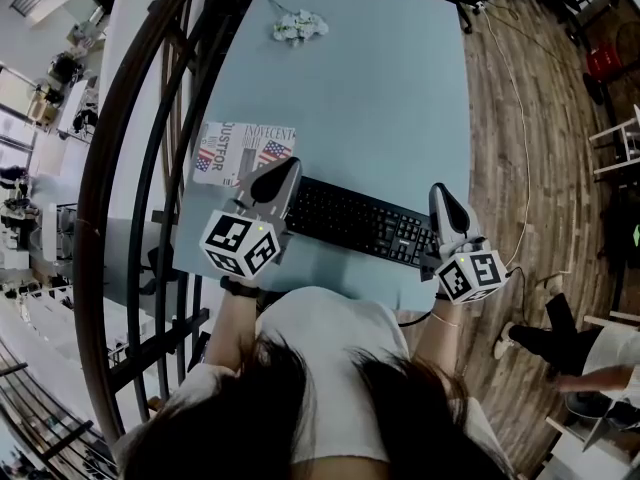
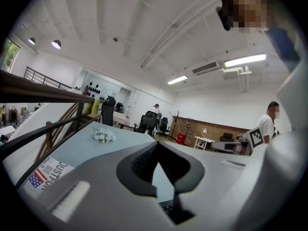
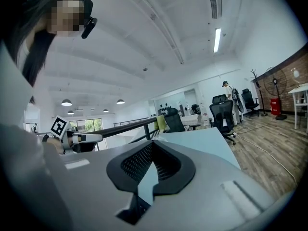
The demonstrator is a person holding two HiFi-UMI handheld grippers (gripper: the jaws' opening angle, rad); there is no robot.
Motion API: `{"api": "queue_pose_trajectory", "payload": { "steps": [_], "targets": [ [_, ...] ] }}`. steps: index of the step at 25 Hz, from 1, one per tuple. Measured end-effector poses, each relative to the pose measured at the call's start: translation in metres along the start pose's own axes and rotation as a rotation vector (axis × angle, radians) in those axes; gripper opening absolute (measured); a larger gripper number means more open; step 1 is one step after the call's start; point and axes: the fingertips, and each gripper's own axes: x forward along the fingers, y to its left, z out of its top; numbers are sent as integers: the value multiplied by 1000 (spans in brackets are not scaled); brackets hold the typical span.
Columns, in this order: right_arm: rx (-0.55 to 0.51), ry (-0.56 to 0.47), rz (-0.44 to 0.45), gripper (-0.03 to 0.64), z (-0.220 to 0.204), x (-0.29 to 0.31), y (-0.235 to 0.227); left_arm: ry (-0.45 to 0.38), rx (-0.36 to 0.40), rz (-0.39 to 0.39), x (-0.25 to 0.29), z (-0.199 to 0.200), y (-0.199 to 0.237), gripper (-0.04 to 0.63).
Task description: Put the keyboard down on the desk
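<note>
A black keyboard lies slantwise on the light-blue desk, close to its near edge. My left gripper is at the keyboard's left end and my right gripper at its right end. Both tilt upward. In the left gripper view the jaws of the left gripper meet at the tips, with nothing between them. A sliver of keyboard shows through the gap below the tips. The right gripper is shut the same way, with only desk showing through the gap below its tips.
A printed paper with flags lies on the desk beyond the keyboard's left end. A small white flower bunch sits at the far edge. A dark curved railing runs along the desk's left side. Office chairs stand beyond the desk.
</note>
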Motion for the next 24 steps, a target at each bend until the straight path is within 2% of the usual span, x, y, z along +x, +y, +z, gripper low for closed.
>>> {"api": "queue_pose_trajectory", "payload": {
  "steps": [24],
  "targets": [
    [38,17,4,2,-14,8,-3,10,-21,11,2,-7,10,57]
  ]
}}
